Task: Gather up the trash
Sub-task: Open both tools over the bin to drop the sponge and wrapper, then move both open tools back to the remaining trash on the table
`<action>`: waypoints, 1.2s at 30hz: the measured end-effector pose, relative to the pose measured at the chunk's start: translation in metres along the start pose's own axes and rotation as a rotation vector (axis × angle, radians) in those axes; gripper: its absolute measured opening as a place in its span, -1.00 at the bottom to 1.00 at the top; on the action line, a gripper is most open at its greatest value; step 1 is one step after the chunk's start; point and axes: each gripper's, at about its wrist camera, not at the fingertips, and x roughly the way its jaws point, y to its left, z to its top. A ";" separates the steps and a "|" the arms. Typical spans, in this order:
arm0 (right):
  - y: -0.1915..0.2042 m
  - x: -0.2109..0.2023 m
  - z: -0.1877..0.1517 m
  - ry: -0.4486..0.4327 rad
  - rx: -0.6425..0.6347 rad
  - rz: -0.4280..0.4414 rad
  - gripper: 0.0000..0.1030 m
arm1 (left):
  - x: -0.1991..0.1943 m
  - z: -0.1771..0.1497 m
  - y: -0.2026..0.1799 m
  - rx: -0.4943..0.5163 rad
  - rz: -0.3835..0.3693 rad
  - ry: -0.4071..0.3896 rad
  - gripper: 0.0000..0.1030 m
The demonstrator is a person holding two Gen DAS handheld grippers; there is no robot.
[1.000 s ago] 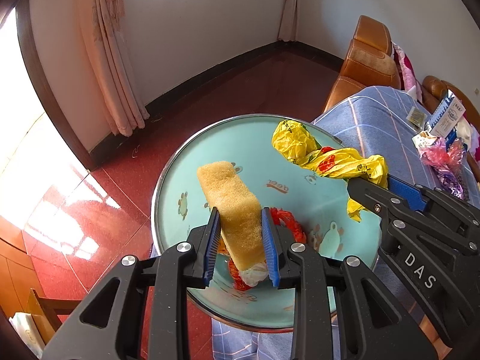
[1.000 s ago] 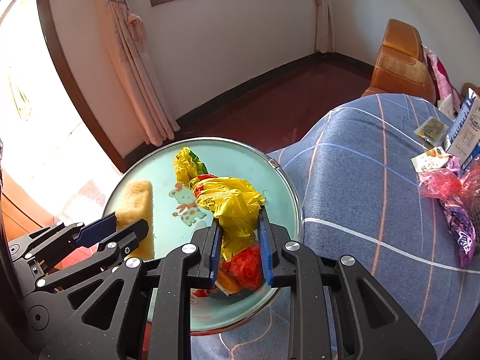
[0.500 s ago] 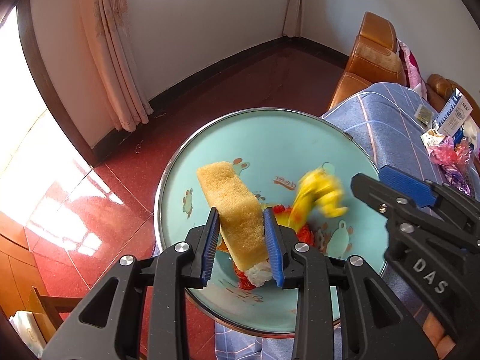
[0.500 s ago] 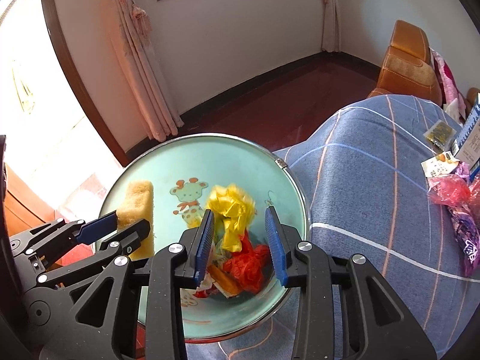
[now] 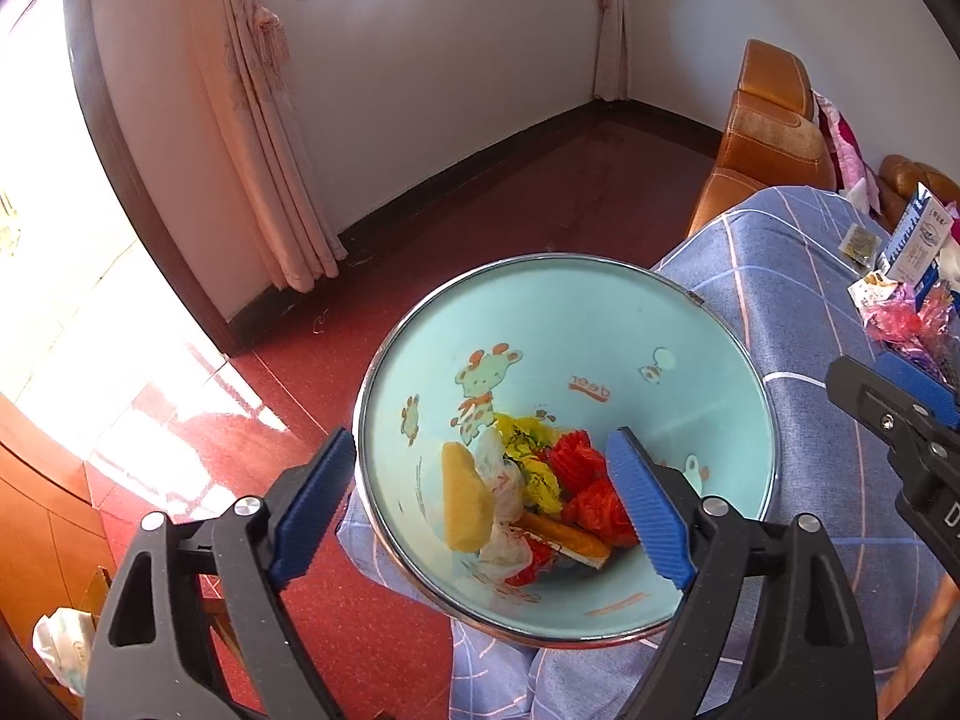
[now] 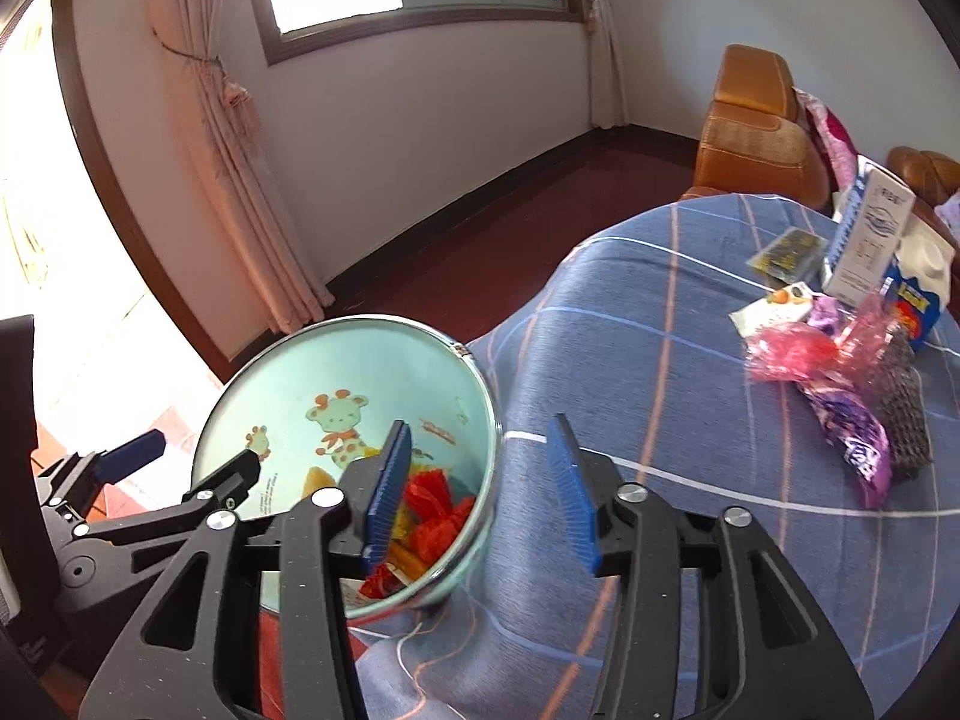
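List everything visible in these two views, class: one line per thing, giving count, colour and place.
bin: one, pale blue, beside the table
sponge: one, yellow, in bin
crumpled wrappers: several, red, yellow, white, in bin
tablecloth: one, blue checked, on table
cartons: two, white and blue, far table edge
loose trash: several pieces, pink, purple, on tablecloth
armchair: one, orange
curtains: pink
left hand-held gripper: open, above bin
right hand-held gripper: open, over bin rim

Blown-out daylight glare at left, fisheye-warped edges, dark corners
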 end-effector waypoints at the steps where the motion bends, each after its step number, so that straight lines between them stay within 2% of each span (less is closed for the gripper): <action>1: -0.003 -0.003 -0.001 -0.003 0.005 -0.005 0.16 | -0.002 -0.001 -0.002 0.003 0.006 -0.002 0.71; 3: -0.009 -0.007 -0.001 -0.005 0.018 -0.012 0.17 | -0.008 -0.003 -0.005 0.002 0.017 -0.004 0.76; 17: -0.060 -0.033 -0.020 -0.004 0.093 -0.075 0.20 | -0.037 -0.011 -0.043 0.058 -0.008 -0.024 0.80; 27: -0.125 -0.055 -0.045 -0.007 0.182 -0.154 0.20 | -0.044 -0.023 -0.100 0.140 -0.132 0.007 0.80; 36: -0.187 -0.067 -0.053 -0.014 0.261 -0.223 0.08 | -0.043 -0.028 -0.146 0.231 -0.158 0.004 0.78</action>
